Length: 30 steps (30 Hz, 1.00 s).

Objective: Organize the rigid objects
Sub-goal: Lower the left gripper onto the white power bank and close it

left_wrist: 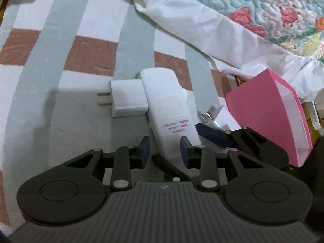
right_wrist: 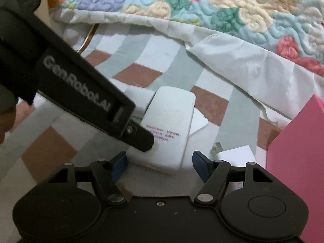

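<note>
We see long white adapter (left_wrist: 171, 109) lying on striped bedsheet (left_wrist: 66, 30), centre of left-wrist frame, red-printed label up. Small white 2-prong plug (left_wrist: 127, 98) touches its left side; another pronged plug (left_wrist: 210, 115) just right of it. Pink box (left_wrist: 269, 115) at right, floral quilt (left_wrist: 263, 6) upper right. Our left gripper (left_wrist: 165, 150) narrow, blue pads either side of adapter's near end, not pressing. Our right gripper (right_wrist: 160, 165) wide, nothing held, adapter's near end between fingers; left gripper's black body crosses upper left.
</note>
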Motion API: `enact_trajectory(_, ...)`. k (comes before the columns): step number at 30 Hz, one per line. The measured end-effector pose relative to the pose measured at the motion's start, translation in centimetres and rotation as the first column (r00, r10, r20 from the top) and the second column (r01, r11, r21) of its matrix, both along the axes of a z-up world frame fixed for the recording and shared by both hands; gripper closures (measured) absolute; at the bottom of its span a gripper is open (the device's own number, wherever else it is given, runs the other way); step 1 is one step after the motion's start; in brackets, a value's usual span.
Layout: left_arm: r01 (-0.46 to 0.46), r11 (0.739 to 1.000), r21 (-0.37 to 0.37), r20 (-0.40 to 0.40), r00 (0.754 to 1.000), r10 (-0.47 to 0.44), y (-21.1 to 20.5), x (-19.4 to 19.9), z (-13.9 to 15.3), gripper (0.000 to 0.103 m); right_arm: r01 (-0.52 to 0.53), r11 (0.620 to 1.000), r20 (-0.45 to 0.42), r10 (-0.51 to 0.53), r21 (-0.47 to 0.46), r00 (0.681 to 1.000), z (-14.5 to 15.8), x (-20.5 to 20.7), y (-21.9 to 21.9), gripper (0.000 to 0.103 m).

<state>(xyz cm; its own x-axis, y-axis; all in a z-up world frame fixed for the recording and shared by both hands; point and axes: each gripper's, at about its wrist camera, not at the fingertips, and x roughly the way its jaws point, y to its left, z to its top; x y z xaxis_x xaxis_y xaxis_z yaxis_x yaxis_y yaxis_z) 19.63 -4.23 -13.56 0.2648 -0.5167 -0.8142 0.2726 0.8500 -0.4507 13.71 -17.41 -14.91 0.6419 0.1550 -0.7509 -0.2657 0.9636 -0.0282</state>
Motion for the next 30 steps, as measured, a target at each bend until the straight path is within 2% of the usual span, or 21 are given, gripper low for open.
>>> enact_trajectory(1, -0.004, 1.000, -0.009, -0.005, 1.000, 0.004, 0.0, 0.1, -0.2, 0.073, -0.002, 1.000, -0.010, 0.002, 0.023, 1.000, 0.0, 0.0, -0.1, 0.038)
enact_trajectory(4, -0.028, 0.998, -0.055, -0.044, 0.999, 0.025, 0.3, 0.1, -0.3, 0.073, 0.036, 0.998, -0.015, -0.035, 0.048, 0.999, 0.3, -0.4, -0.1, 0.039)
enact_trajectory(10, -0.031, 0.998, -0.048, -0.056, 0.998, 0.029, 0.4, -0.2, -0.1, 0.071, 0.087, 0.990, -0.107, -0.075, 0.111, 0.991, 1.1, -2.1, -0.2, 0.038)
enact_trajectory(15, -0.053, 0.995, -0.081, -0.162, 0.986, 0.040, 0.6, -0.5, -1.2, 0.069, 0.072, 0.991, -0.194, -0.050, 0.111, 0.980, 0.9, -3.9, 0.2, 0.037)
enact_trajectory(20, -0.054, 0.996, -0.076, -0.167, 0.985, 0.041, 0.6, -0.6, -1.0, 0.070, 0.040, 0.995, -0.192, -0.021, 0.095, 0.981, 0.9, -3.2, 0.4, 0.032)
enact_trajectory(23, -0.043, 0.997, -0.068, -0.157, 0.987, 0.032, 0.5, -0.7, -0.9, 0.070, 0.013, 0.998, -0.143, -0.005, 0.054, 0.990, 0.4, -2.5, 1.0, 0.030)
enact_trajectory(25, -0.042, 0.997, -0.060, -0.150, 0.988, 0.032, 0.5, -0.7, -0.9, 0.070, 0.016, 0.999, -0.125, -0.011, 0.041, 0.992, 0.4, -2.4, 1.1, 0.034)
enact_trajectory(26, -0.034, 0.998, -0.062, -0.152, 0.988, 0.024, 0.5, -0.6, -0.9, 0.069, 0.031, 0.998, -0.128, -0.024, 0.050, 0.991, 0.5, -2.4, 0.9, 0.037)
enact_trajectory(30, -0.002, 0.999, -0.035, -0.143, 0.990, -0.003, 0.2, -1.3, -0.4, 0.073, 0.057, 0.994, -0.143, -0.043, 0.097, 0.989, 0.9, -2.8, 0.0, 0.039)
